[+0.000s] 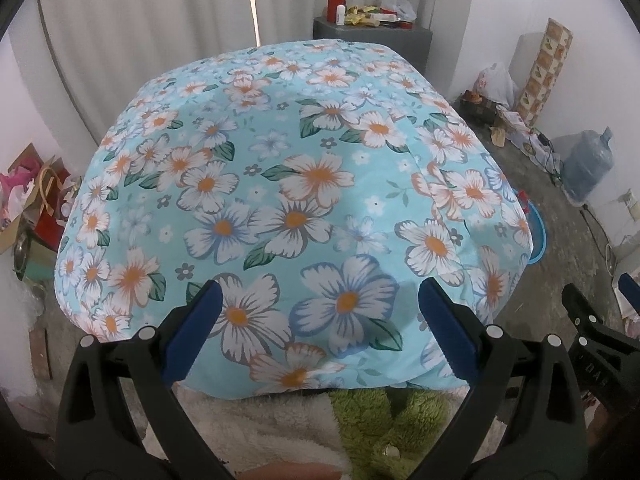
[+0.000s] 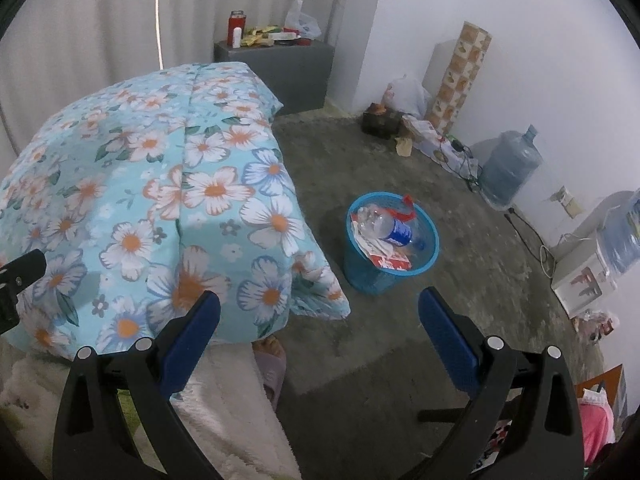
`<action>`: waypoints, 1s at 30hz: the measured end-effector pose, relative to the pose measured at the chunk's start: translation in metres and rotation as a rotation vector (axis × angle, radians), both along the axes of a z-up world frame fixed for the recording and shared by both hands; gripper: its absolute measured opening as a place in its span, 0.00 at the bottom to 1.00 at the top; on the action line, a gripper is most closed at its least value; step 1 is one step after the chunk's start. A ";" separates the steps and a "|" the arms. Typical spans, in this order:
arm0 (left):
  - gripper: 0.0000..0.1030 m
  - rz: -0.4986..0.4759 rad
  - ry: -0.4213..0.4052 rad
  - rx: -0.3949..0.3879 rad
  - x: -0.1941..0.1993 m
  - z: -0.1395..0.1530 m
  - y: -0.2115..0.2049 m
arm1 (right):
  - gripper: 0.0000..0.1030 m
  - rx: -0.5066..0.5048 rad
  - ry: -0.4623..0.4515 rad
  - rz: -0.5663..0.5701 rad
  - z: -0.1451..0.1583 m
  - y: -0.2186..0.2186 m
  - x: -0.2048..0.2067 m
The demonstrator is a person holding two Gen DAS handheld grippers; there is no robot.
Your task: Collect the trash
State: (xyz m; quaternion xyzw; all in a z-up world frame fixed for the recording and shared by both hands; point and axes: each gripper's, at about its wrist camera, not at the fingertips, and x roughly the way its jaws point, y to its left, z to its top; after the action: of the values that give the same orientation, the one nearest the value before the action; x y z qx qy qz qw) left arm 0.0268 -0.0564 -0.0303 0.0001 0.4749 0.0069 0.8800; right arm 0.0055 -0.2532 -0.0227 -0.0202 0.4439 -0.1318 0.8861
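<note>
Bare concrete floor (image 2: 400,360) under me, I hold my left gripper (image 1: 320,320) and right gripper (image 2: 320,320) spread wide and empty over the floral-covered bed (image 1: 300,180), facing the blue basket (image 2: 362,276) beyond, where the plastic bottle (image 2: 390,228) and wrappers sit collected

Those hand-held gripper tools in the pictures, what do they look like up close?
Each is a black plastic frame of two angled arms with cut-out slots and silver rivet heads. The left hand-held gripper and the right hand-held gripper both end in flat, dark blue, textured pads. No cables show.
</note>
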 end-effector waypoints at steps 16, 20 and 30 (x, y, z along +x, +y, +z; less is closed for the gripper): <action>0.91 -0.064 -0.027 -0.003 -0.004 0.007 -0.017 | 0.94 -0.008 -0.004 -0.012 -0.001 -0.004 -0.001; 0.91 -0.073 -0.032 -0.011 -0.003 0.009 -0.018 | 0.94 -0.012 -0.006 -0.025 0.000 -0.009 -0.002; 0.91 -0.056 -0.038 -0.015 -0.003 0.011 -0.015 | 0.94 -0.026 -0.011 -0.043 0.004 -0.014 -0.004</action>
State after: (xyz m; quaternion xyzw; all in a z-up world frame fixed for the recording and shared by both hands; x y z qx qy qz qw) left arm 0.0243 -0.0711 -0.0195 0.0066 0.4578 -0.0212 0.8888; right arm 0.0017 -0.2673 -0.0191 -0.0217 0.4376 -0.1567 0.8851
